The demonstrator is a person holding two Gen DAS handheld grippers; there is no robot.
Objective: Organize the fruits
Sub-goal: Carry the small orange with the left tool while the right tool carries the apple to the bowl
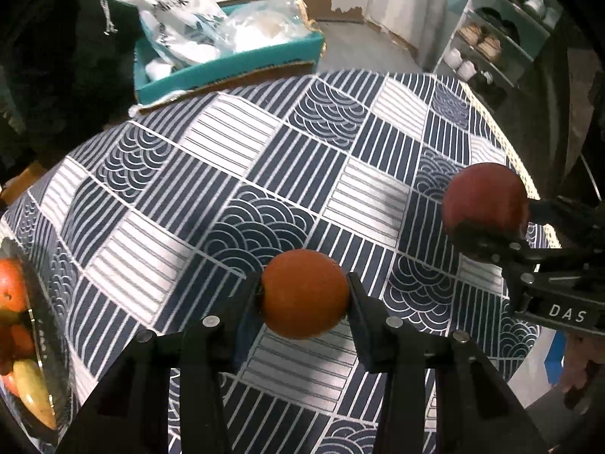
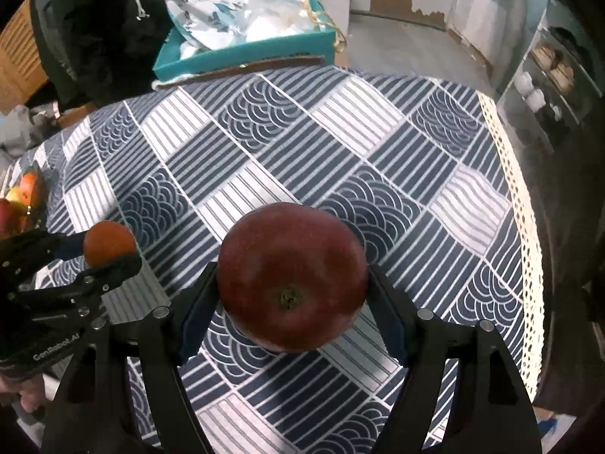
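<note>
My left gripper (image 1: 304, 295) is shut on an orange (image 1: 304, 293) and holds it above the patterned tablecloth (image 1: 234, 174). My right gripper (image 2: 293, 283) is shut on a dark red apple (image 2: 291, 276), stem end facing the camera, also above the cloth. In the left wrist view the apple (image 1: 486, 198) shows at the right in the right gripper. In the right wrist view the orange (image 2: 109, 242) shows at the left in the left gripper. A bowl of mixed fruit (image 1: 19, 340) sits at the table's left edge; it also shows in the right wrist view (image 2: 22, 196).
A teal box (image 1: 227, 64) filled with white plastic bags stands at the table's far edge. A shelf with shoes and jars (image 1: 487, 41) is at the far right. The table's lace-trimmed right edge (image 2: 514, 208) drops off to the floor.
</note>
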